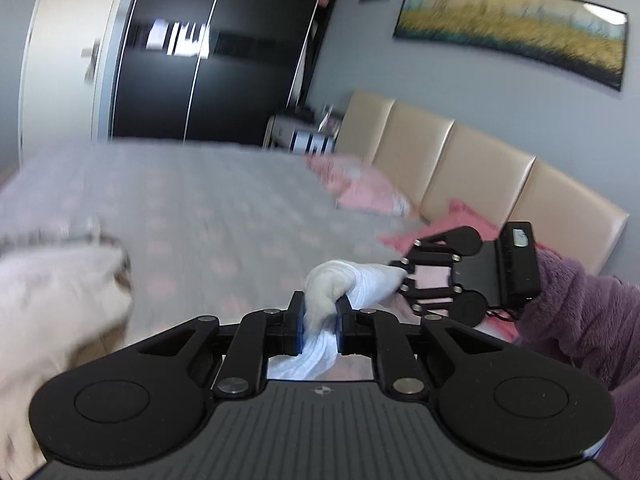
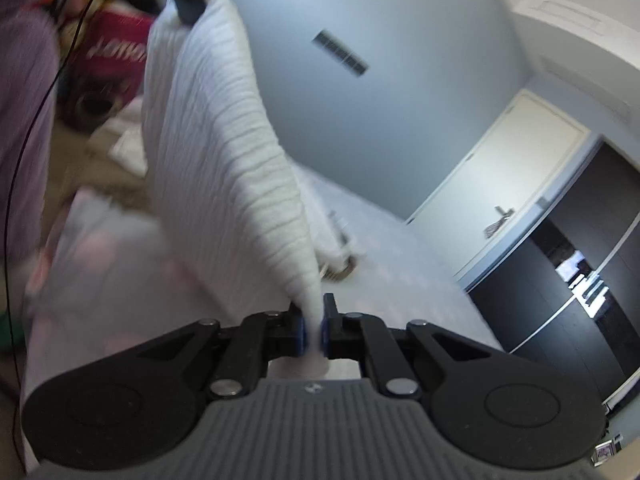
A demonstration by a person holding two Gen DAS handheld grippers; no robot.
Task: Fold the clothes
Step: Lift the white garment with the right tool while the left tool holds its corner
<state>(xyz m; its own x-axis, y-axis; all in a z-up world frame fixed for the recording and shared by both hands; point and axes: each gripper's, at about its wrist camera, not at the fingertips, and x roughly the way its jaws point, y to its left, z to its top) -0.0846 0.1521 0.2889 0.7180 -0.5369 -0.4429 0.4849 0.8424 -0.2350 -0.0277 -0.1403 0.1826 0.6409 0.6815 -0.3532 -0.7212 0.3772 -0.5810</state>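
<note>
Above the bed (image 1: 208, 200), both tongs (image 1: 320, 314) (image 2: 313, 320) clamp the white garment (image 2: 224, 152) stretched between them.

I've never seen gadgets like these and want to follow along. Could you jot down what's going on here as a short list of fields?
setting: bedroom, over a bed with a padded headboard
item handled: white ribbed garment, lifted off the bed
left gripper: shut on a bunched part of the garment
right gripper: shut on another edge
garment state: stretched between the two grippers, not yet folded
also on bed: pink pillows, another pale garment
</note>
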